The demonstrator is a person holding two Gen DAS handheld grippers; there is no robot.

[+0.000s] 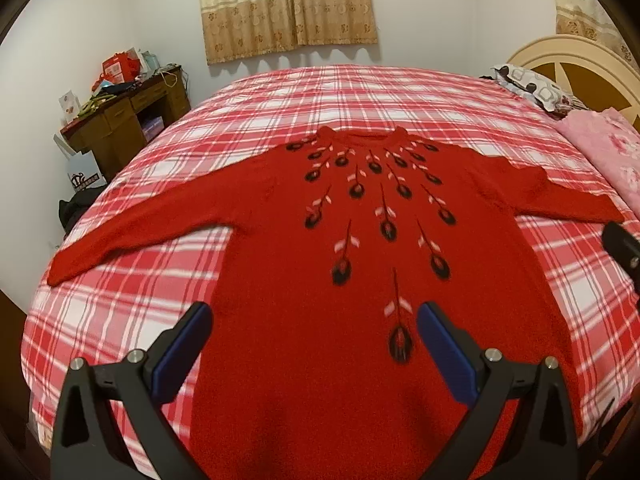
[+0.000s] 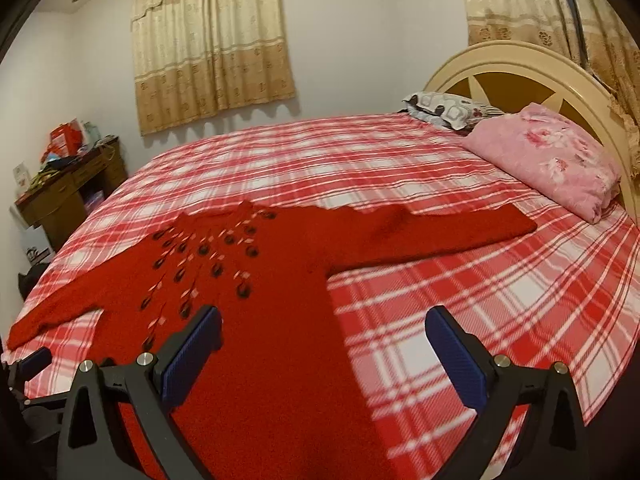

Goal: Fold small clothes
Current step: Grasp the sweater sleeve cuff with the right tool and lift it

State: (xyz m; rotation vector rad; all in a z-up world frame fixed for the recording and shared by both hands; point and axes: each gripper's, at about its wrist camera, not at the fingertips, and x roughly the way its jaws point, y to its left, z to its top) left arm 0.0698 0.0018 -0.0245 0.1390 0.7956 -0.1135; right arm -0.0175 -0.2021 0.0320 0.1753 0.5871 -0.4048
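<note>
A red knitted sweater [image 1: 328,264] with a black and pink leaf pattern lies flat on the bed, front up, both sleeves spread out, neck toward the far side. It also shows in the right wrist view [image 2: 280,300]. My left gripper [image 1: 316,320] is open and empty above the sweater's lower body. My right gripper [image 2: 324,328] is open and empty above the sweater's right lower side, by its edge. The right gripper's tip shows at the right edge of the left wrist view [image 1: 622,246]; the left gripper's shows at the lower left of the right wrist view [image 2: 34,360].
The bed has a red and white plaid cover [image 1: 360,96]. A pink pillow [image 2: 548,160] and a patterned pillow [image 2: 444,108] lie by the headboard [image 2: 516,68]. A cluttered wooden desk [image 1: 120,116] stands at the left wall. Curtains [image 1: 288,4] hang behind.
</note>
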